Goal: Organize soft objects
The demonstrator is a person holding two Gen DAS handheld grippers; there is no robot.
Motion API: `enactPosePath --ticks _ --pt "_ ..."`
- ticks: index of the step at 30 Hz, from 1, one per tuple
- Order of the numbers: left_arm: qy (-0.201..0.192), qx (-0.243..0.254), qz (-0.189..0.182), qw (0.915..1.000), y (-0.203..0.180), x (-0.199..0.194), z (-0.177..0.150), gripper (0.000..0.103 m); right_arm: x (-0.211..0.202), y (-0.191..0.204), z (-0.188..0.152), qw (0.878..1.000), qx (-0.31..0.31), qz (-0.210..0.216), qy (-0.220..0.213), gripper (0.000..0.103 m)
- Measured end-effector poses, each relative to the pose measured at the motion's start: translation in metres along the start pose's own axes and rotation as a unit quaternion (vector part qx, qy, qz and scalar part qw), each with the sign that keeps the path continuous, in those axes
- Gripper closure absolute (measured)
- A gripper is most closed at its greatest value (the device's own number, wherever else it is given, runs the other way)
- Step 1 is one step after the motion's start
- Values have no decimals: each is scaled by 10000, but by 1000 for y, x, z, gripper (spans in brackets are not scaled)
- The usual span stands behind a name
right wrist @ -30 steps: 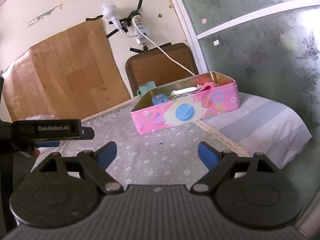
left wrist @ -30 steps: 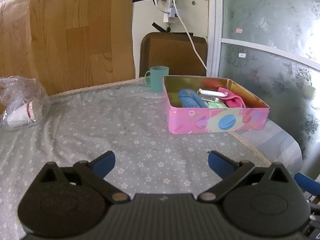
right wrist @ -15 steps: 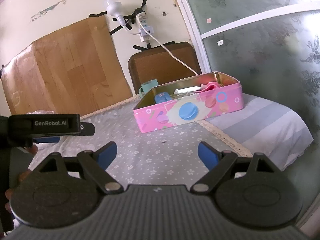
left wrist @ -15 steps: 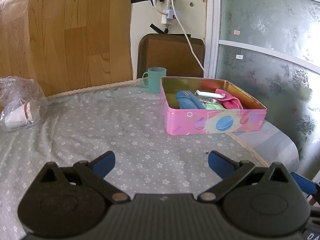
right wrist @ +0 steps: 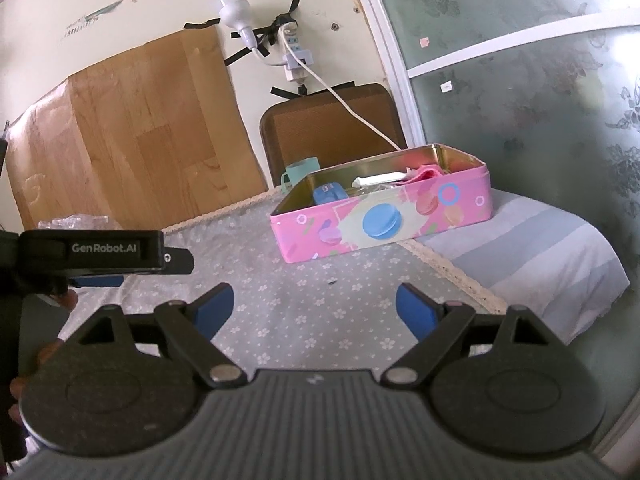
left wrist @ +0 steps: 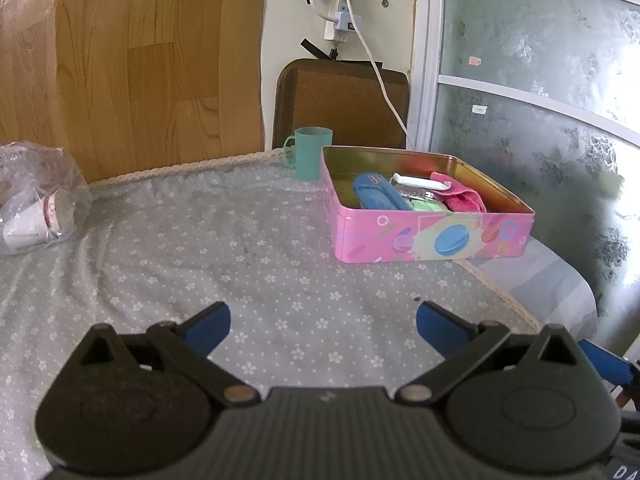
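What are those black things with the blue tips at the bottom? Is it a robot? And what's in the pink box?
It's not a robot. A person holds a tool in each hand, called a hand-held gripper, with two blue-tipped fingers that pinch. Each has a camera looking along its fingers, so there is one picture per tool. The left hand-held gripper and the right hand-held gripper are both open and hold nothing. In the right one's picture you can see the other tool at the left edge. Both are above a table with a flowery tablecloth. On it sits a pink tin holding a blue item, a pink cloth and other small things. Behind it is a green cup, and far left is a plastic bag.
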State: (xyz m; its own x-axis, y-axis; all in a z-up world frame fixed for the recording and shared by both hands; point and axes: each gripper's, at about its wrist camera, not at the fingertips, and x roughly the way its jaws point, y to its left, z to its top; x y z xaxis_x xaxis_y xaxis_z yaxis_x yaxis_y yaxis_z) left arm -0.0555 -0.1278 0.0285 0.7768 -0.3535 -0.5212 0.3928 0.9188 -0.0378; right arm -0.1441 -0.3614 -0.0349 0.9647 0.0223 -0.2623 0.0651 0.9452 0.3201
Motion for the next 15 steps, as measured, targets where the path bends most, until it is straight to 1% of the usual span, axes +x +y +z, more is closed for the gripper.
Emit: enactPosePath --ticks 15 --pt "-35 72 1 10000 -1 -1 -2 0 0 2 -2 9999 -82 42 -52 13"
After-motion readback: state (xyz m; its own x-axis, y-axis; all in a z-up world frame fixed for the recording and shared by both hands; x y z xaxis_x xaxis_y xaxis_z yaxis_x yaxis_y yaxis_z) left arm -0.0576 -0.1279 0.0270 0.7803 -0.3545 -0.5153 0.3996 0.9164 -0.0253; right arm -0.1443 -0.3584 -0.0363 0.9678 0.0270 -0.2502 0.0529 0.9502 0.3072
